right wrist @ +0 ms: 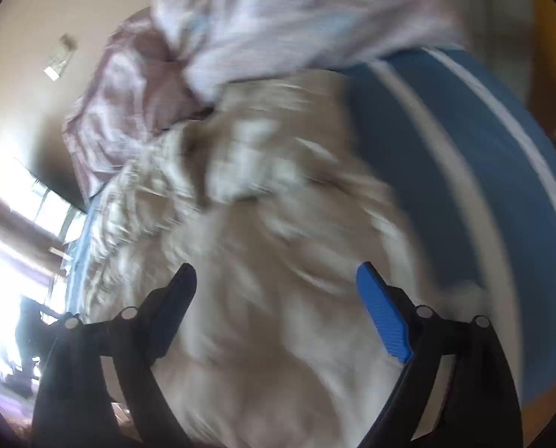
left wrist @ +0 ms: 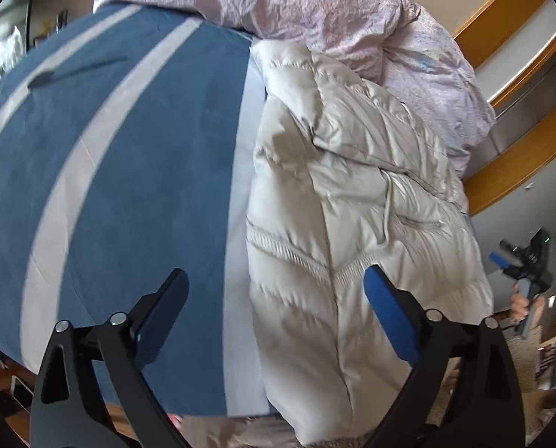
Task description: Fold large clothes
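A cream quilted puffer jacket (left wrist: 352,194) lies bunched on the right side of a bed with a blue, white-striped cover (left wrist: 128,156). My left gripper (left wrist: 278,291) is open and empty, above the jacket's near hem and the white stripe beside it. The right gripper (left wrist: 520,261) shows at the far right of the left wrist view, held in a hand beyond the jacket. In the blurred right wrist view the jacket (right wrist: 270,224) fills the middle, and my right gripper (right wrist: 278,287) is open above it, holding nothing.
A crumpled pink duvet (left wrist: 334,11) is piled at the bed's far end, touching the jacket; it shows too in the right wrist view (right wrist: 240,30). A wooden frame (left wrist: 520,164) runs along the right. A phone (left wrist: 20,392) lies on the wooden floor at lower left.
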Demonstrator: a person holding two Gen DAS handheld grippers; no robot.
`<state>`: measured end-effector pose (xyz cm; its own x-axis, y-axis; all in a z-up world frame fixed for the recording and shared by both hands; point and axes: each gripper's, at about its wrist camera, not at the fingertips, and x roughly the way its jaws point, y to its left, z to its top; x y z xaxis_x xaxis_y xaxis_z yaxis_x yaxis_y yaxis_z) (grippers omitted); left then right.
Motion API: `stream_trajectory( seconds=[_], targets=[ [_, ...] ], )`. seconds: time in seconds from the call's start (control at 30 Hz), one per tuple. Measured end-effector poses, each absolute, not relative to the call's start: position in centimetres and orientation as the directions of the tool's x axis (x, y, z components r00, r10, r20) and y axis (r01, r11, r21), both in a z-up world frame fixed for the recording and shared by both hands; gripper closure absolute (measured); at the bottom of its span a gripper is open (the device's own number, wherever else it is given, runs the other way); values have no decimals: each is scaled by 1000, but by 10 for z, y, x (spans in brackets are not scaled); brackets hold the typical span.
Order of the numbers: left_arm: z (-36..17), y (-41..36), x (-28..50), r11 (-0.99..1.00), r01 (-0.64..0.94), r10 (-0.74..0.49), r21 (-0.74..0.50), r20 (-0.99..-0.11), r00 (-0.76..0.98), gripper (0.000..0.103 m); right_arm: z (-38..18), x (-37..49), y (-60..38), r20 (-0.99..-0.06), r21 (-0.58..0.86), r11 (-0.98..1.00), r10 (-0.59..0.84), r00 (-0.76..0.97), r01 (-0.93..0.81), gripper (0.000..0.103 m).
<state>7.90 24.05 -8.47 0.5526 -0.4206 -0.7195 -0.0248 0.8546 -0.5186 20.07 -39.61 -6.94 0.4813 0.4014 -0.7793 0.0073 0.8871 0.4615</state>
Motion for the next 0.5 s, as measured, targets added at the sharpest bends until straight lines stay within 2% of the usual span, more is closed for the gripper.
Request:
stream_trajectory(
  seconds=[0.17,0.33,0.5],
  targets=[
    [-95,240,67,823,-36,-464,-567,-708,533,14,-104,168,-440,-778,529,843,433,455,101,15],
    [-100,237,56,757,-29,-539,-652,-650,536,19,-126,156,-451,-753,595,798,510,416,98,15],
    [-106,230,47,691,-19,-609,-722,-596,523,22,-138,157,-441,-726,641,765,581,368,57,21]
  ],
)
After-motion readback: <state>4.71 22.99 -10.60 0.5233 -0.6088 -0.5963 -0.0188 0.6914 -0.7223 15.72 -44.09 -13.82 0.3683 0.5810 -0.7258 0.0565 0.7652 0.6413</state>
